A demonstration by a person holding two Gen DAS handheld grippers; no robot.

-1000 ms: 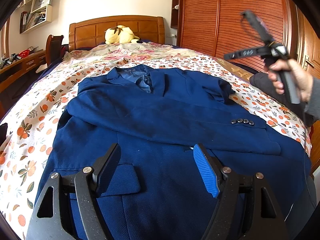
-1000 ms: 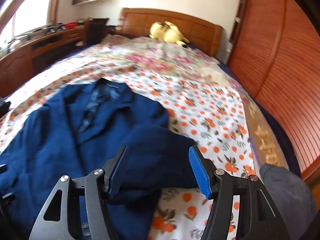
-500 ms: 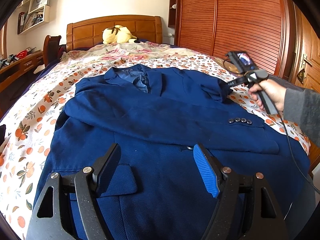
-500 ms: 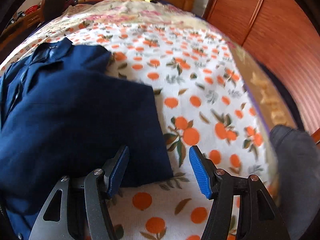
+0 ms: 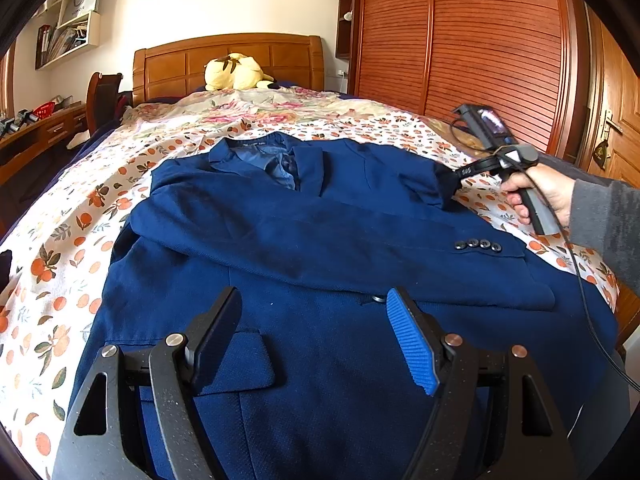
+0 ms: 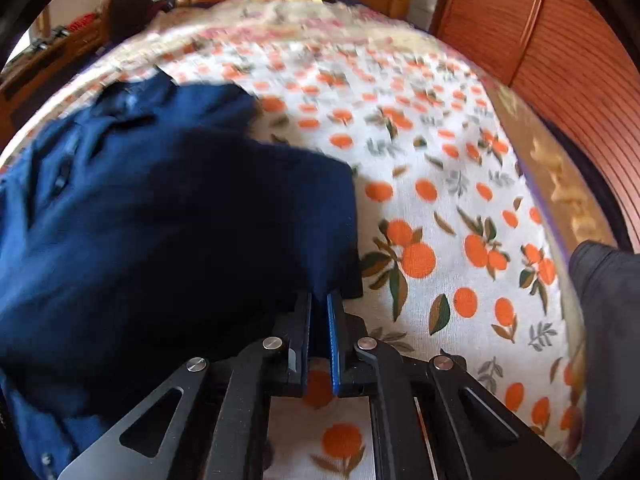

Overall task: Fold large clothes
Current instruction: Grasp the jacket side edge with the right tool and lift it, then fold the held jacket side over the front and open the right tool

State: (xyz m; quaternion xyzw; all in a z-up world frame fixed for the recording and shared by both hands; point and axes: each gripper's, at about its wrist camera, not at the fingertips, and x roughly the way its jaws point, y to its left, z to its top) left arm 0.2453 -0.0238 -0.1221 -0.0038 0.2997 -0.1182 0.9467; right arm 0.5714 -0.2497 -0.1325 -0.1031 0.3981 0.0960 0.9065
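Note:
A navy blue suit jacket [image 5: 320,240] lies face up on the bed, collar toward the headboard, with one sleeve folded across its chest. My left gripper [image 5: 314,320] is open and empty, hovering over the jacket's lower front. My right gripper [image 6: 319,304] is shut on the edge of the jacket's right shoulder fold [image 6: 332,240]. In the left wrist view the right gripper [image 5: 460,172] pinches that same corner at the jacket's far right side.
The bed has an orange-print sheet [image 5: 60,240] [image 6: 440,200] and a wooden headboard [image 5: 224,60] with a yellow plush toy [image 5: 236,72]. Wooden wardrobe doors [image 5: 480,60] stand to the right. A desk [image 5: 36,128] and a chair are on the left.
My right gripper came down from above the bed to the jacket's right shoulder and closed on the fabric edge. The left gripper stayed open and nearly still.

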